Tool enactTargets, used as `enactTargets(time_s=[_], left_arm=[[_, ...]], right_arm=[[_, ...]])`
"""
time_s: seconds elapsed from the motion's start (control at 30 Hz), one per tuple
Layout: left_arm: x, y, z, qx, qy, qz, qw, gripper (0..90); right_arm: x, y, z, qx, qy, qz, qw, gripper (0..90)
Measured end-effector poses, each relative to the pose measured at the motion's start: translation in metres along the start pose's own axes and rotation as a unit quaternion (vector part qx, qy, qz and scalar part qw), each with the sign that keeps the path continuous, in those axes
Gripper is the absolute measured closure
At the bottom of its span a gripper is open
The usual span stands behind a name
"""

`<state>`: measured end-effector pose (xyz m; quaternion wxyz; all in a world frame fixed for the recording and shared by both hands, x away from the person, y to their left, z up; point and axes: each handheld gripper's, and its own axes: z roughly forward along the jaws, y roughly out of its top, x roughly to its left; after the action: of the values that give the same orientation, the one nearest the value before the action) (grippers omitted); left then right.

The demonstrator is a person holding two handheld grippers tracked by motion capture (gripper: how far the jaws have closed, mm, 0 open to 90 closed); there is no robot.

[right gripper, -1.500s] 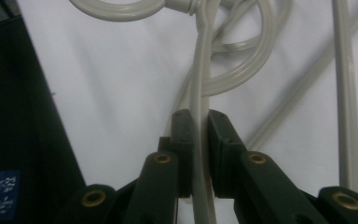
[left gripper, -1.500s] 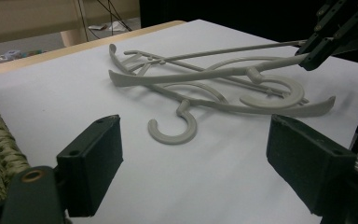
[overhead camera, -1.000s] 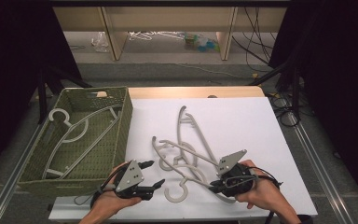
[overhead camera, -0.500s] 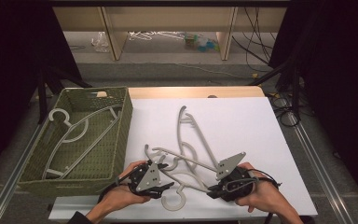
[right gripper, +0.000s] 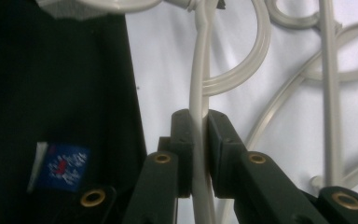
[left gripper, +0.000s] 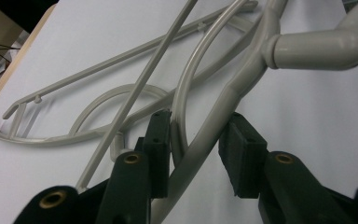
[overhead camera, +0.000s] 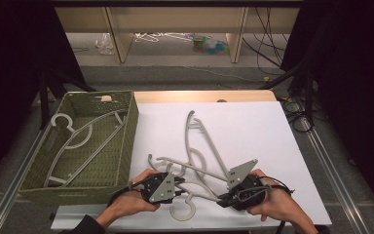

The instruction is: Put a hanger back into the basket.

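My left gripper (left gripper: pixel 193 140) straddles the shoulder of the near hanger (overhead camera: pixel 195 187), and its jaws have just been closing: the left pad lies against an inner curved bar, while the right pad stands just clear of the main arm, so I judge this a grip not quite made. My right gripper (right gripper: pixel 199 140) is pressed tight on the thin lower rail of that same hanger, pads flat on both sides of it. In the high view my left gripper (overhead camera: pixel 163 187) sits at the near edge of the white board (overhead camera: pixel 272 146) and my right gripper (overhead camera: pixel 238 187) lies to its right, the hanger spanning between them with its hook (overhead camera: pixel 182 209) curling toward me. Its long axis runs across the table, roughly from one hand to the other. A second hanger (overhead camera: pixel 199 141) is tangled through it and stretches away from me toward the far side of the board. The green basket (overhead camera: pixel 126 141) stands just left of the board with a hanger (overhead camera: pixel 78 141) already inside. The basket lies to the left, so my left hand is the nearer one; I judge the next move must free the held hanger from the far one and carry it leftward, long axis turned to fit the basket's length.
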<state>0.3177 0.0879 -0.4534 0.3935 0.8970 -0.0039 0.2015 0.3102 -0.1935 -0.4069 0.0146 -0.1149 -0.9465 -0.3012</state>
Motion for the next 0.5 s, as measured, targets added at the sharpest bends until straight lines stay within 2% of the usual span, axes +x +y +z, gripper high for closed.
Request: enactTargets(time_s=[0.1,0.23,0.37,0.4,0.43,0.47,0.5], left_arm=[[-0.001,0.006,-0.006,0.008,0.001,0.025,0.9997,68.0],[-0.002,0.012,-0.011,0.008,0.002,0.028,0.9996,71.3],[-0.002,0.016,-0.018,0.008,0.003,0.03,0.9995,73.6],[-0.001,0.019,-0.021,0.008,-0.002,0.014,0.9999,74.2],[-0.001,0.019,-0.021,0.008,-0.002,0.014,0.9999,74.5],[-0.001,0.02,-0.023,0.007,-0.001,0.004,1.0,74.5],[0.0,0.023,-0.026,0.005,-0.011,-0.017,0.9998,75.6]], right_arm=[[-0.002,0.0,0.0,-0.001,-0.001,-0.004,1.0,82.1],[-0.006,-0.002,-0.005,-0.018,-0.006,-0.003,0.9998,80.6],[-0.007,-0.002,-0.009,-0.032,-0.025,-0.001,0.9992,76.6],[-0.009,-0.001,-0.009,-0.036,-0.033,-0.001,0.9988,75.6],[-0.009,-0.001,-0.009,-0.036,-0.033,-0.001,0.9988,75.6],[-0.009,-0.001,-0.01,-0.04,-0.035,0.003,0.9986,74.8],[-0.011,-0.002,-0.011,-0.045,-0.043,0.0,0.998,73.9]])
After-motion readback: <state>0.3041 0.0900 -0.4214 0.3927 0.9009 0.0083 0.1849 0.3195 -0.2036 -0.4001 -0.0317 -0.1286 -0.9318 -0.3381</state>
